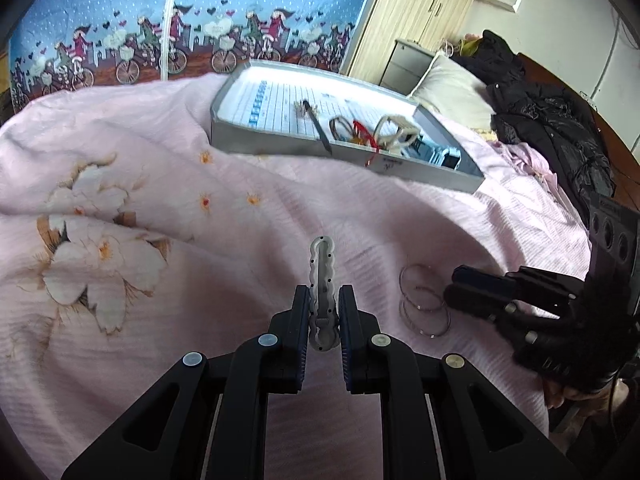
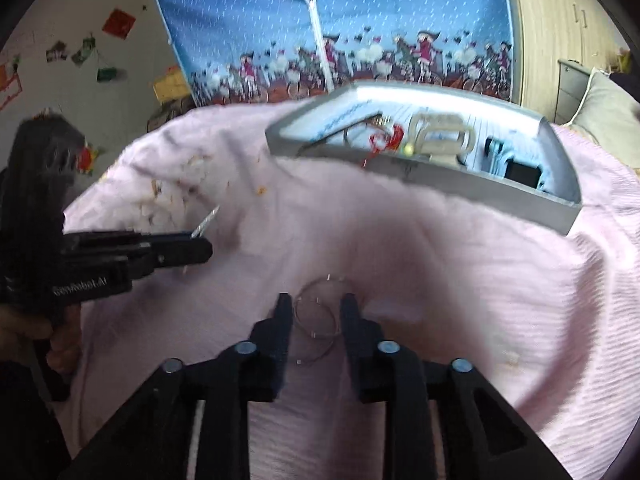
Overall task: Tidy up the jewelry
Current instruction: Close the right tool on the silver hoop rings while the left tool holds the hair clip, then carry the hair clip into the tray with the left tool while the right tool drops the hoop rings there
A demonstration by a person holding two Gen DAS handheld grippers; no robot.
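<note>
Over the pink quilt (image 1: 248, 240), left gripper (image 1: 324, 308) is clamping a wavy silver hair clip (image 1: 321, 276); right gripper (image 2: 316, 312), jaws apart, is straddling thin silver wire hoops (image 2: 318, 312).

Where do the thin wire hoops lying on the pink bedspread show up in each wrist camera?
Left wrist view: the wire hoops lie lower right on the bedspread, just beyond the right gripper tips.
Right wrist view: the same hoops sit low centre, between the open fingers of the right gripper.
Shared landmark: the grey tray behind them.
</note>
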